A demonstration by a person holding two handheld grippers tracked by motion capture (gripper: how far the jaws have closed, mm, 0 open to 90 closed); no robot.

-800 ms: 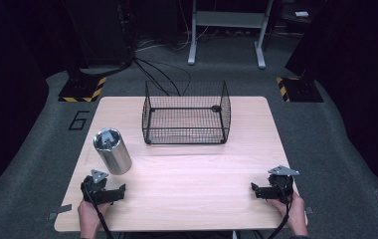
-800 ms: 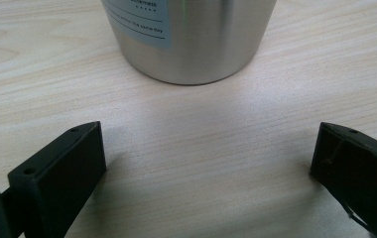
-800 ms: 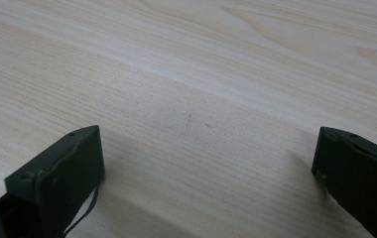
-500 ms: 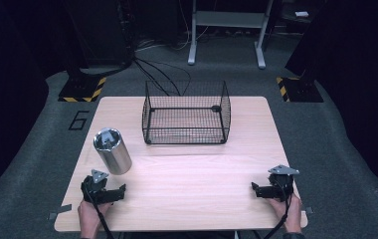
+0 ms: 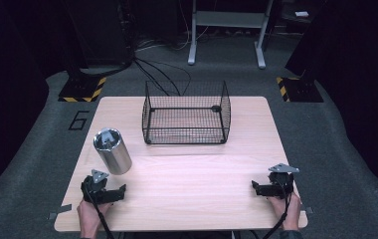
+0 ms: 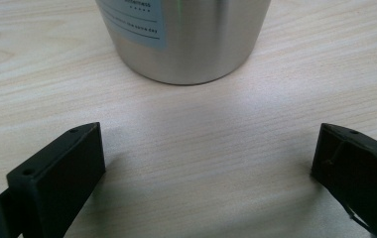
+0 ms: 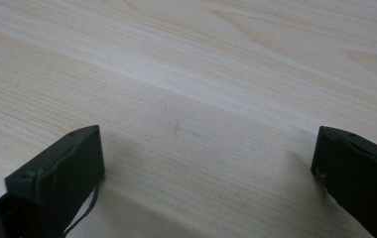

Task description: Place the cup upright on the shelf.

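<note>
A steel tumbler (image 5: 111, 150) stands upright at the left of the wooden table (image 5: 192, 174), its lid on. In the left gripper view its base with a pale label (image 6: 186, 39) rises just beyond the jaws. My left gripper (image 5: 108, 193) rests on the table just in front of the tumbler, open, nothing between its jaws (image 6: 206, 163). My right gripper (image 5: 260, 188) lies near the front right corner, open over bare wood (image 7: 206, 163). A black wire basket (image 5: 186, 119) sits at the back middle of the table.
The table's front edge runs just behind both hands. Dark floor surrounds the table, with cables (image 5: 162, 74), a stand's legs (image 5: 227, 50) and yellow-black striped markers (image 5: 83, 92) behind it. Bare wood lies between the two grippers.
</note>
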